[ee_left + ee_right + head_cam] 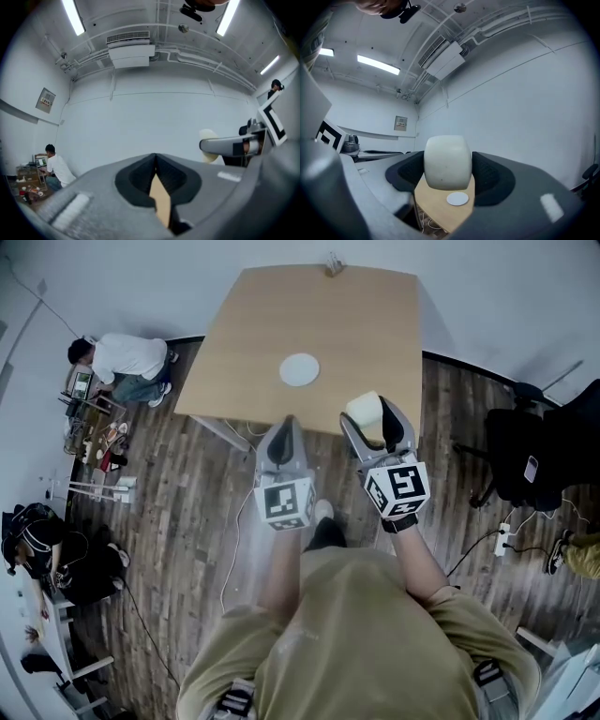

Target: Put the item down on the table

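My right gripper (pixel 373 415) is shut on a cream rounded block (pixel 446 161), held between its dark pads above the near edge of the wooden table (pixel 281 315). The block (pixel 364 411) shows as a pale lump between the jaws in the head view. A white round plate (pixel 299 369) lies near the middle of the table; it also shows below the block as the plate (pixel 457 198) in the right gripper view. My left gripper (pixel 285 430) is shut with nothing in it, its tips touching, beside the table's near edge. The block (pixel 209 147) peeks out past the right gripper in the left gripper view.
A small object (pixel 334 266) stands at the table's far edge. A person in a white shirt (pixel 127 360) crouches at the left by a low shelf (pixel 89 423). A black chair (pixel 539 451) stands at the right. Cables and a power strip (pixel 502 538) lie on the wooden floor.
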`<state>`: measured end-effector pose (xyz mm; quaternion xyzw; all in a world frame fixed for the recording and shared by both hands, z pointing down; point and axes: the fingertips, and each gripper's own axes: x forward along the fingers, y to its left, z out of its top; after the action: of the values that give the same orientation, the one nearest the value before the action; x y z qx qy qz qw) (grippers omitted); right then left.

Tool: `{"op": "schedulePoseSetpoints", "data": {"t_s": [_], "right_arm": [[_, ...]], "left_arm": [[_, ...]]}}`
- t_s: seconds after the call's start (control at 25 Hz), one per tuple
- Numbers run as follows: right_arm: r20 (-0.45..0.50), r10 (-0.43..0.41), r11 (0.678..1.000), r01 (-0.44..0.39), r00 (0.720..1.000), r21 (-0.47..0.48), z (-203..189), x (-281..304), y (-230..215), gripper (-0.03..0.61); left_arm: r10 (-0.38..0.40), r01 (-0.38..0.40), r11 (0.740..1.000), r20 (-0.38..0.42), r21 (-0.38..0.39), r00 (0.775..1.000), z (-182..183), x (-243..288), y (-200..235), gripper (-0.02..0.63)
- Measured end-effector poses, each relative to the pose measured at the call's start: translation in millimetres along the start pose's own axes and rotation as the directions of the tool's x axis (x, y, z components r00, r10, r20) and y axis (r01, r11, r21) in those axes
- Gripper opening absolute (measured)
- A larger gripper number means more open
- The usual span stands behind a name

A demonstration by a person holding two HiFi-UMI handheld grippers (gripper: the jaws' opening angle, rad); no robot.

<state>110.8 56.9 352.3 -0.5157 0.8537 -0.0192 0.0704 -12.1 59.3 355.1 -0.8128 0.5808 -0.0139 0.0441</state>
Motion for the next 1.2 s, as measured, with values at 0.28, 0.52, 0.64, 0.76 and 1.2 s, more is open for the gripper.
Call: {"op": "schedulePoseSetpoints", "data": {"t_s": [0.28, 0.52, 0.64, 0.76, 1.2], "right_arm": [[-0.014, -0.029, 0.999, 0.029, 0.999, -0.028, -7, 105, -2, 0.316], [-0.037, -0.037, 0.998, 0.035, 0.999, -0.058, -20, 174, 9, 0.316], [-0.054, -0.028, 0.997, 0.024, 0.998, -0.075, -31, 198, 13, 0.316], [-0.107, -0.016, 0.997, 0.008, 0.994, -0.081, -49, 220, 8, 0.316], [-0.320, 0.030, 0.997, -0.053, 0.947, -0.063, -133, 310, -27, 0.316]], "left_arm": [[-0.012, 0.012, 1.000, -0.014, -0.021, 1.000, -9, 74, 77, 0.001], [-0.048, 0.048, 0.997, 0.005, -0.061, 0.999, -17, 117, 132, 0.000], [-0.064, 0.063, 0.994, -0.003, -0.087, 0.998, -30, 135, 150, 0.000], [-0.070, 0.068, 0.992, -0.020, -0.111, 0.997, -45, 151, 160, 0.000], [-0.039, 0.019, 0.988, -0.134, -0.151, 0.990, -99, 222, 200, 0.000]]}}
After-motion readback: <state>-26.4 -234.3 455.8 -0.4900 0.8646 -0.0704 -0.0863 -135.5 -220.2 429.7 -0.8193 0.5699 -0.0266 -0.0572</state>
